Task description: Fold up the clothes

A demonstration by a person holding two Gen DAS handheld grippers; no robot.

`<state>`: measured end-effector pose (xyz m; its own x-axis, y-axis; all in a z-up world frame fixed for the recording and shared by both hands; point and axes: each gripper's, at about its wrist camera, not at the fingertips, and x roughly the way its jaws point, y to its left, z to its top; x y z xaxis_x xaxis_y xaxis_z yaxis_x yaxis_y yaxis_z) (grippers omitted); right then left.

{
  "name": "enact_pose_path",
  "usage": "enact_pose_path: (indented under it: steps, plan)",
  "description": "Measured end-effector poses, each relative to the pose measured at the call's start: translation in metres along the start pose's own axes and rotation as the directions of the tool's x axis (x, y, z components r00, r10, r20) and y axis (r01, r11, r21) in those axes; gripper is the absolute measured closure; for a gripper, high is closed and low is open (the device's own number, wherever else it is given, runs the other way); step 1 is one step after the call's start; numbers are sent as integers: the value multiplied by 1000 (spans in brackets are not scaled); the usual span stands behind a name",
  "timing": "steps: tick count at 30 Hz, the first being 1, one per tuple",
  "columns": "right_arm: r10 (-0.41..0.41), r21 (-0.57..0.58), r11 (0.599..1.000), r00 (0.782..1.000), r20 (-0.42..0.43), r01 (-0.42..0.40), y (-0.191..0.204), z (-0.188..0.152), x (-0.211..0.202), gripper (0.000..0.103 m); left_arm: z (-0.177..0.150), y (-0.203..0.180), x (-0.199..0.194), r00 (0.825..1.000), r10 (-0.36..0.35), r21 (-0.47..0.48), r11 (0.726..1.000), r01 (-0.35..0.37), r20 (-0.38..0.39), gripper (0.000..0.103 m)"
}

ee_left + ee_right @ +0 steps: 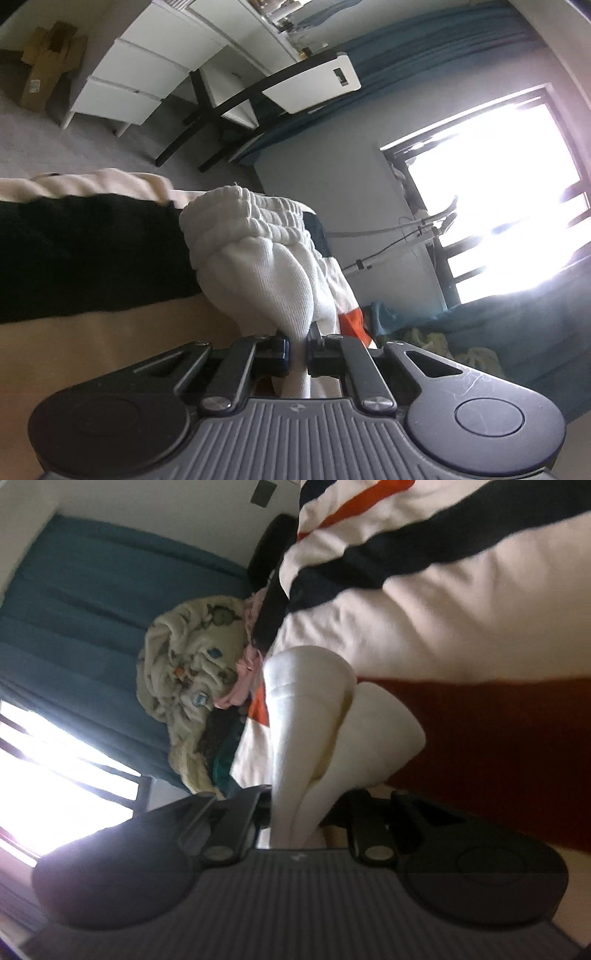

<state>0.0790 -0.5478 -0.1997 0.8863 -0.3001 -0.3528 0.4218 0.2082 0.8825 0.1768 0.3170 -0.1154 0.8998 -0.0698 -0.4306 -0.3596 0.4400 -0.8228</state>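
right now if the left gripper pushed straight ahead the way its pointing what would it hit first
The left gripper would meet the white garment first; its jaws are already shut on that fabric, which bunches directly ahead. Beyond it lies the striped blanket, though depth there is hard to judge.

The white garment [258,266] hides the left claw [298,350] tips; the window [509,192] is blown out white.

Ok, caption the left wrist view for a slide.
Left gripper shut on a white knit garment above the striped blanket.
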Motion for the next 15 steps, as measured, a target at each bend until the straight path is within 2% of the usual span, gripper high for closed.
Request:
enact_pose_path:
  steps: [4, 7, 13, 15]
  plan:
    - [11, 30, 999, 1000, 22, -12, -5, 15, -32, 90, -8, 11, -32, 997, 67, 63, 996, -64, -48, 95]
    - [-29, 42, 999, 1000, 11, 29, -19, 21, -51, 90, -16, 18, -53, 989, 127, 122, 986, -116, -81, 94]
    - [-131, 186, 974, 991, -15, 132, -57, 20, -65, 90, -31, 30, -94, 962, 242, 246, 947, -206, -128, 90]
    - [-122, 194, 973, 992, -29, 125, -59, 19, -64, 88, -40, 16, -101, 964, 245, 307, 930, -204, -100, 88]
